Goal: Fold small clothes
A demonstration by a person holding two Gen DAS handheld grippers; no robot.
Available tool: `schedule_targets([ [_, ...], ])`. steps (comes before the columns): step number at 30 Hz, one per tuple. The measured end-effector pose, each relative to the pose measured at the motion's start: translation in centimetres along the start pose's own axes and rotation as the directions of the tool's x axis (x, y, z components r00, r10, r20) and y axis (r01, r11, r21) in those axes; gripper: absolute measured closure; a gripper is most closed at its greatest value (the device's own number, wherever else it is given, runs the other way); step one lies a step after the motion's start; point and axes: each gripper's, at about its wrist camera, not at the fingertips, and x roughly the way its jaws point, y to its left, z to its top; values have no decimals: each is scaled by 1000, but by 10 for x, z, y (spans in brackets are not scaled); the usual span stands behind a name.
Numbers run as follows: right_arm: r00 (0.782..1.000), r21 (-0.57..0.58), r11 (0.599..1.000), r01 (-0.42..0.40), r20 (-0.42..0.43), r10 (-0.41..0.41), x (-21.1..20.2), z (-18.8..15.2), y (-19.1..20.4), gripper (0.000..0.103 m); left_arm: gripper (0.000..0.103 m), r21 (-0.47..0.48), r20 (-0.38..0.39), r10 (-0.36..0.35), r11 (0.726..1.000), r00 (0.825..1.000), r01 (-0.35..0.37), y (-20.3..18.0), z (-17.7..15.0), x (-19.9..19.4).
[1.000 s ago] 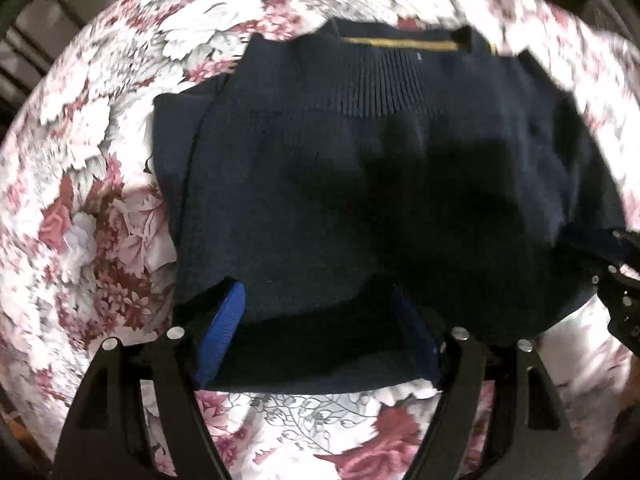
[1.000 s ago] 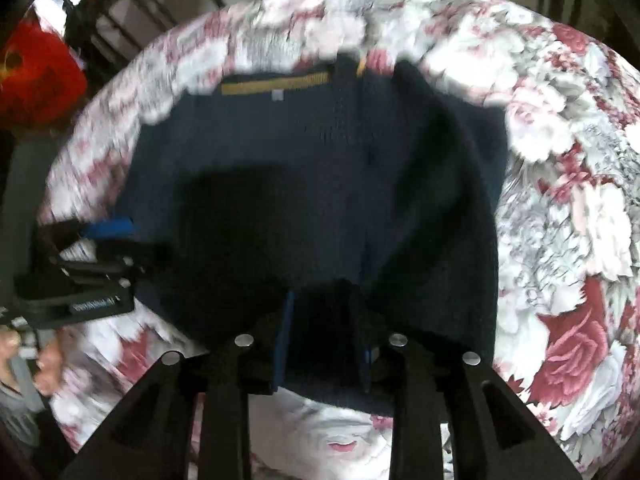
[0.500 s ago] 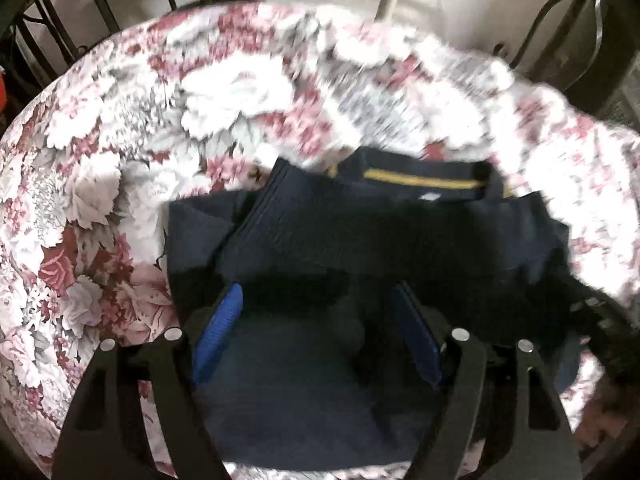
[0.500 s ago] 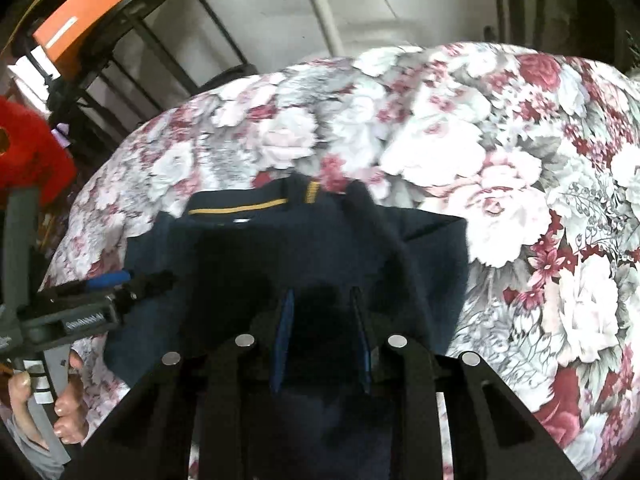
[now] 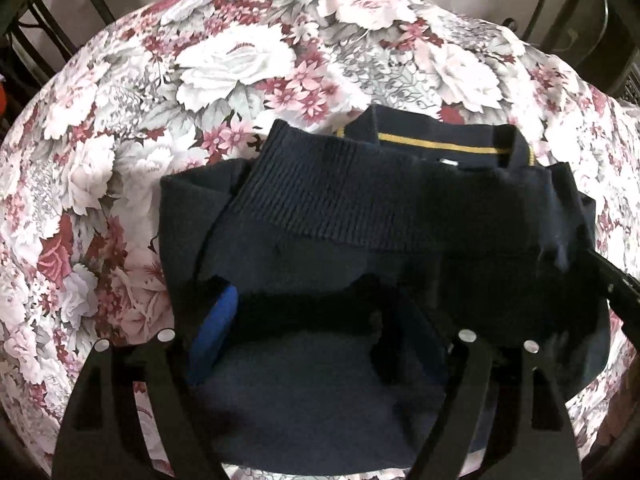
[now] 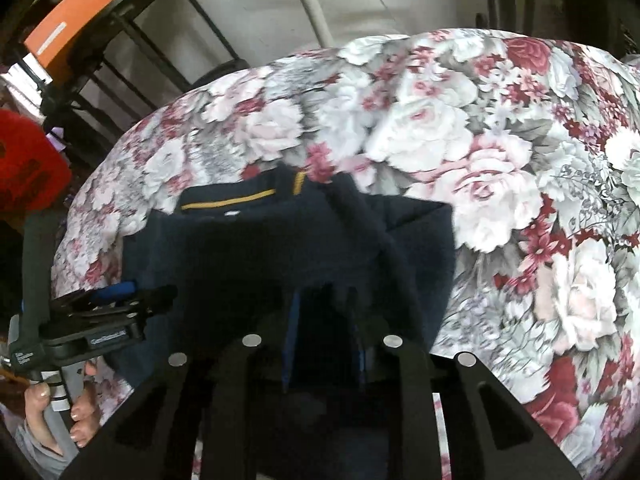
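Note:
A navy knit sweater (image 5: 360, 216) lies on the floral tablecloth (image 5: 240, 64). Its ribbed hem is folded up to just below the yellow-striped collar (image 5: 440, 146). My left gripper (image 5: 320, 320) sits over the sweater's near fold. Its blue pads stand wide apart and the jaws are opening, with cloth lying loose between them. My right gripper (image 6: 325, 320) is at the sweater's (image 6: 280, 248) right side. Its jaws are narrow and closing, with dark cloth filling the gap. The left gripper (image 6: 116, 296) also shows at the sweater's left edge, and the right gripper's tip (image 5: 612, 292) is visible at the left wrist view's right rim.
The cloth covers a round table whose far edge (image 6: 360, 44) drops off toward a pale wall. A black rack with an orange box (image 6: 72, 24) and a red object (image 6: 28, 160) stand at the far left. A person's hand (image 6: 80, 412) holds the left gripper's handle. Dark metal bars (image 5: 60, 12) ring the table.
Both grippers have drawn back toward the near side, so the sweater now sits lower in each view and more tablecloth shows beyond it. The folded-up hem has stayed by the collar.

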Motion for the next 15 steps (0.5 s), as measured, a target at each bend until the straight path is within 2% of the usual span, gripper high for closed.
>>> schedule_targets([
  [4,1000,-71,997,6,-17,-7,-3,-9,15,78,24,27,25,11,1000,1000,-12,-6,-8,-15],
  [15,1000,-117,993,-13,-29,10,-12,-19,31,73,24,50,89,74,996,993,-79,-4,-19,-49],
])
